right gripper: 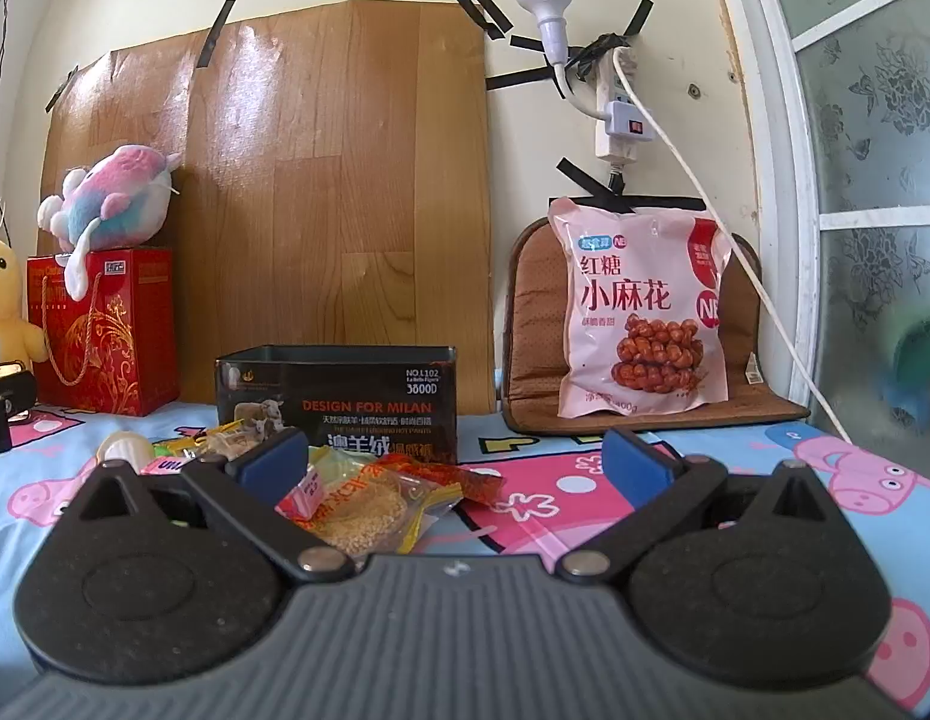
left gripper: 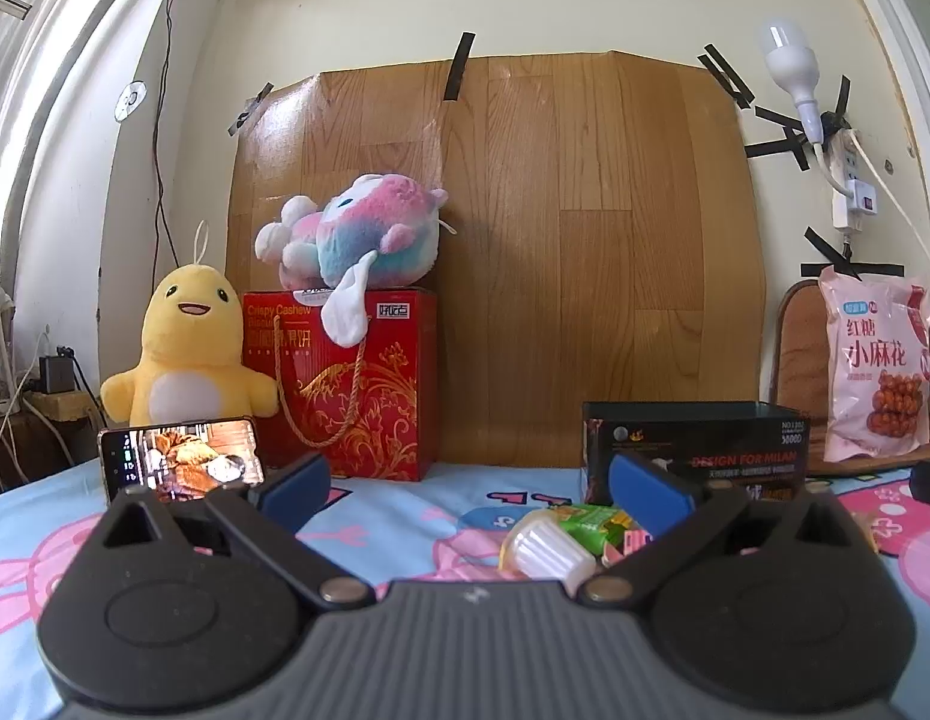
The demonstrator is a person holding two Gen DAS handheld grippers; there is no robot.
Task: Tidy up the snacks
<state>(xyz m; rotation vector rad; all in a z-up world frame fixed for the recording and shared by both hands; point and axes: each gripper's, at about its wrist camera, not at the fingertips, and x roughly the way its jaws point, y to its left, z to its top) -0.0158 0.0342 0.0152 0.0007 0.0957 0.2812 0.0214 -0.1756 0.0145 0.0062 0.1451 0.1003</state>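
- Lying loose on the bed sheet [right gripper: 585, 480], the snacks [right gripper: 369, 498] form a small heap just in front of the black tin [right gripper: 339, 402], which stands open-topped toward the back edge of the bed by the wood-look panel [right gripper: 321, 180].
- Nearest the right hand-held gripper [right gripper: 453, 459] is a clear packet of sesame-like cake, with a red-orange wrapper [right gripper: 465, 477] beside it; both lie just ahead of its left finger, toward the tin.
- From the left wrist view, a white jelly cup [left gripper: 546, 546] and a green packet [left gripper: 597, 522] lie close against the right finger of the left hand-held gripper [left gripper: 468, 480], between it and the tin.
- Both hand-held grippers stand wide apart at the fingers, with nothing between them.
- Judging from this, the step in hand is the first pick: no snack is lifted and I cannot see any inside the tin.
- The next move likely calls for shifting the right hand-held gripper leftward so the sesame packet sits between its fingers, then closing gently, since the film wrap may slip or crumple.
- A large pink bag [right gripper: 642, 312] leans apart on a brown mat [right gripper: 531, 312] at the bed's back right corner.
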